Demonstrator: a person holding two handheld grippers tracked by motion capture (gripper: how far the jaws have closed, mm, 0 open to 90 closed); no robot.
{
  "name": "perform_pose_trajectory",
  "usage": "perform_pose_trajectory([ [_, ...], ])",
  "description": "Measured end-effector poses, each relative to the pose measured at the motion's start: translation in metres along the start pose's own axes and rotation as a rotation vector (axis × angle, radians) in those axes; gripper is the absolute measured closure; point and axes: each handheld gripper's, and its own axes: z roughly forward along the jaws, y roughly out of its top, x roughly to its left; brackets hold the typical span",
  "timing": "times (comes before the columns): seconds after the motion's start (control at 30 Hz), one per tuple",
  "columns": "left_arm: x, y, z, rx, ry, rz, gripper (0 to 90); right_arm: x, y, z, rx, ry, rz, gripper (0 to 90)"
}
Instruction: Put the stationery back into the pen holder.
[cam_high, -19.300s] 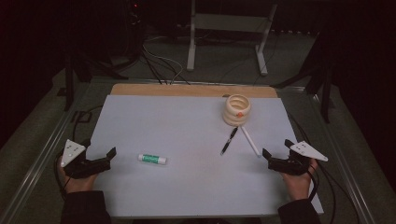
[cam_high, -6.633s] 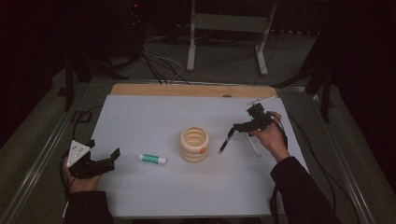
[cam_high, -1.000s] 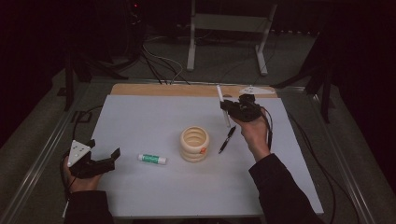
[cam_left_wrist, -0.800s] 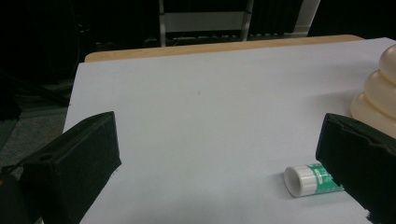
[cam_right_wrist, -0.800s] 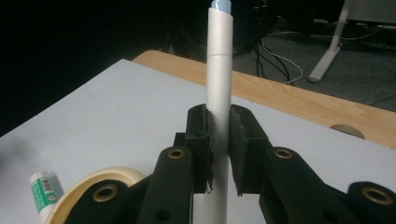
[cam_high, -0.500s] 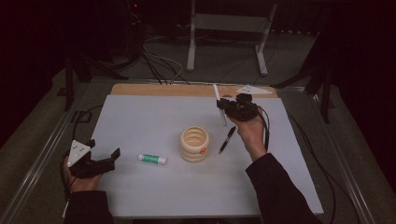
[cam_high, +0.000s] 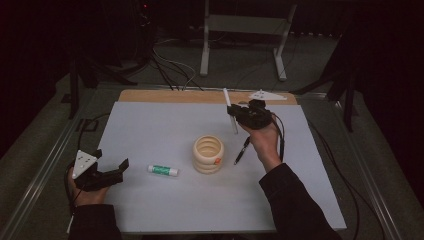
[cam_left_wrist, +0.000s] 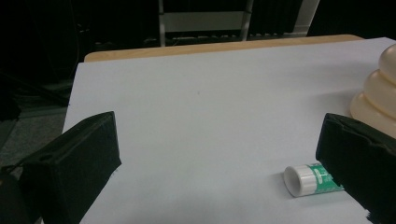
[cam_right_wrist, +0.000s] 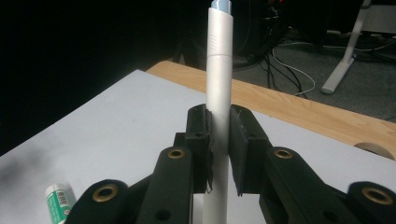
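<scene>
- Gripping a slim white pen with a pale blue tip (cam_right_wrist: 218, 93), the right gripper (cam_right_wrist: 219, 149) has its two black jaws pressed against the barrel from both sides; the pen stands upright between them in the right gripper view.
- In the high view, the right gripper (cam_high: 239, 114) sits right of centre in the upper half of the frame, raised over the far part of the white table sheet (cam_high: 150, 125), with the white pen (cam_high: 230, 107) slanting up and to the left out of its jaws.
- A black pen (cam_high: 241, 150) lies on the sheet just below that hand, right of the cream ribbed ring-shaped holder (cam_high: 208, 154) at the frame's centre.
- At lower left, the left gripper (cam_high: 112, 172) rests at the sheet's edge, jaws spread wide with nothing between them.
- A small white-and-green tube (cam_high: 163, 170) lies between the left gripper and the holder; in the left gripper view the tube (cam_left_wrist: 310, 179) lies just beside the right-hand jaw, partly hidden by it.
</scene>
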Motion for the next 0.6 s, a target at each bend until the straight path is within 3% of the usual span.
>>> perform_pose_trajectory([
  [0.6, 0.000, 0.000, 0.000, 0.000, -0.003, 0.002, 0.1, 0.014, 0.000, 0.011, -0.006, 0.033, -0.013, 78.9],
])
